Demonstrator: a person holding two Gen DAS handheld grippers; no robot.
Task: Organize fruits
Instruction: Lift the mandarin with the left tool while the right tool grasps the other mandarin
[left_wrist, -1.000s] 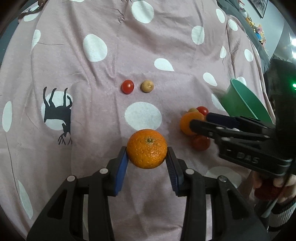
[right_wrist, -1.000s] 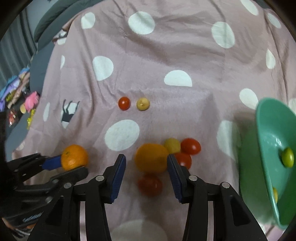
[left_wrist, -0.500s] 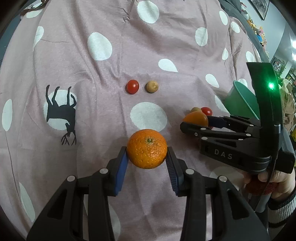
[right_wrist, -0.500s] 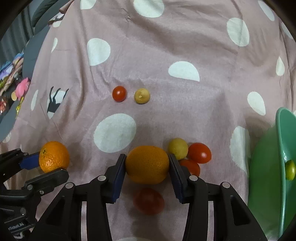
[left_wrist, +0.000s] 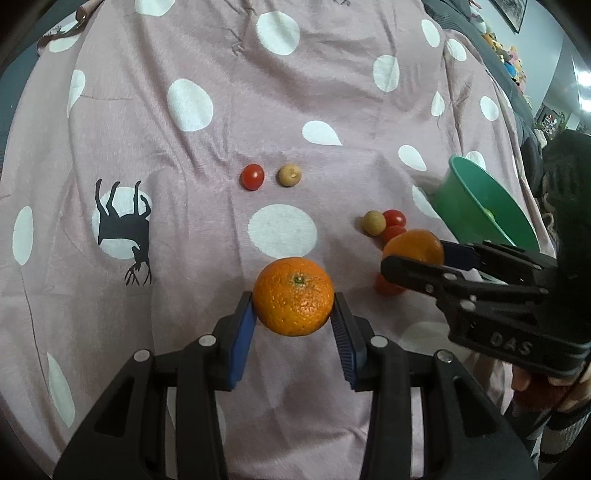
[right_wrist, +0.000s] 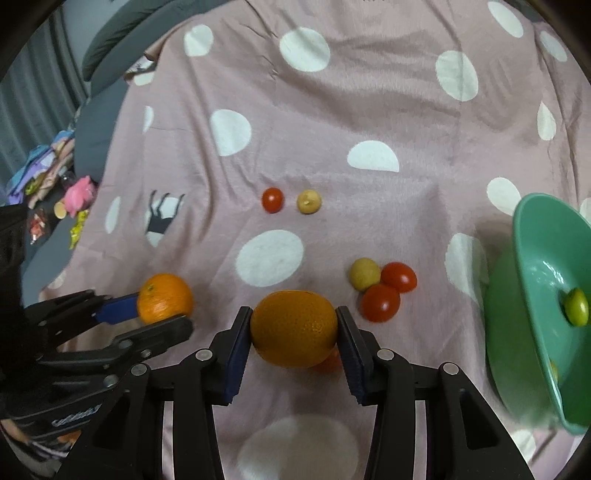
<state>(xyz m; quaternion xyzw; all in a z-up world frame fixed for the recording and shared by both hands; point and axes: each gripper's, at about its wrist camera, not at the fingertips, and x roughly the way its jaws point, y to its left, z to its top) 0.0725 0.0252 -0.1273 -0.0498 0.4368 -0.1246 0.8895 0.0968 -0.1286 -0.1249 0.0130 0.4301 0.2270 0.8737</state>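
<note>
My left gripper (left_wrist: 293, 314) is shut on a round orange (left_wrist: 293, 295), held just above the pink dotted cloth (left_wrist: 207, 155). My right gripper (right_wrist: 294, 334) is shut on a second, smoother orange (right_wrist: 294, 326), lifted a little off the cloth; a red tomato (right_wrist: 330, 362) peeks out under it. In the left wrist view the right gripper (left_wrist: 417, 258) comes in from the right with its orange (left_wrist: 413, 246). In the right wrist view the left gripper (right_wrist: 162, 308) shows at the left with its orange (right_wrist: 164, 297).
A green bowl (right_wrist: 532, 258) leans at the right with a small green fruit (right_wrist: 574, 312) inside. Beside it lie two tomatoes (right_wrist: 389, 291) and a yellow fruit (right_wrist: 365, 273). Farther back lie a tomato (right_wrist: 272, 199) and a yellow fruit (right_wrist: 308, 201). Clutter lies beyond the cloth's left edge.
My right gripper closed on the smooth orange and lifted it off the fruit cluster, uncovering the tomato beneath. The left gripper kept its orange and hardly moved.
</note>
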